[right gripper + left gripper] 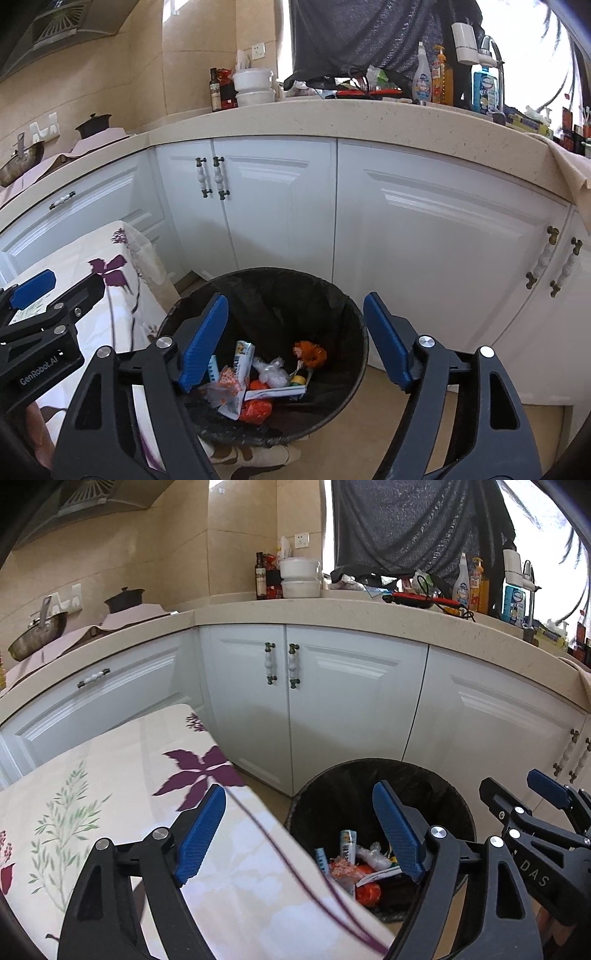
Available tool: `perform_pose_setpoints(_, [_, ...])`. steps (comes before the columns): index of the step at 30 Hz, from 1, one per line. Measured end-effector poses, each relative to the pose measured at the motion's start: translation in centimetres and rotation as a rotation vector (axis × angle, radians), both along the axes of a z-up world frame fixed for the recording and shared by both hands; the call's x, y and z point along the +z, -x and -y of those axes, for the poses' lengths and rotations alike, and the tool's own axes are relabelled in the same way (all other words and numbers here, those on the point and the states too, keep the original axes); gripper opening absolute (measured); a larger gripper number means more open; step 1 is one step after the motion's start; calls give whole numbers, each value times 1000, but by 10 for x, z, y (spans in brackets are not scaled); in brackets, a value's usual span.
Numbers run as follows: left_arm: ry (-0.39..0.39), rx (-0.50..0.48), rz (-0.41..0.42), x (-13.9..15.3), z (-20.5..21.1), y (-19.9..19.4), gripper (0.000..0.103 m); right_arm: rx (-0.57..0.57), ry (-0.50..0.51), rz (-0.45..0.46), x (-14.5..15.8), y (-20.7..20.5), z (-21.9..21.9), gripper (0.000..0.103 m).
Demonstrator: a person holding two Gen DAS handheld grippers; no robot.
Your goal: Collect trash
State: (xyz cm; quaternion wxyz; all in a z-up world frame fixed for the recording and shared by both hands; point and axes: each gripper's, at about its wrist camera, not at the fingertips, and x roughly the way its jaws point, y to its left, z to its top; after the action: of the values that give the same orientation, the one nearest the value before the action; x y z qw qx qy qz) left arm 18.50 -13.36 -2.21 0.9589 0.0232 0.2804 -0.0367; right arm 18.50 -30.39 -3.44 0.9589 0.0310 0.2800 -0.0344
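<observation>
A: So, where does the trash stand right now?

B: Down in the bin (266, 295), a round black one lined with a thin crinkly bag, sitting on the floor just past the corner of the table (110, 760). Inside lie crumpled orange wrappers (255, 406), a small printed carton (242, 356) and a clear plastic wad (271, 371).

A: And the grippers?

B: Both spread wide with nothing between the ribbed blue pads. The right gripper (295, 339) hangs over the bin's mouth; the left gripper (299, 830) straddles the table edge and the bin rim, probably so anything let go falls straight in.

A: The table?

B: Covered by a smooth cloth printed with purple flowers and green sprigs. I see no trash on the part that shows.
</observation>
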Motion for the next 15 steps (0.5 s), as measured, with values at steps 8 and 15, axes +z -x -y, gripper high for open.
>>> perform_pose_setpoints(8, [8,28,22,7,-27,35,82,8,10,33,16,33,-16,81])
perform_pose_setpoints(15, [11,38,30,12,-42,59,83,19,28,61,26,63,-29,86])
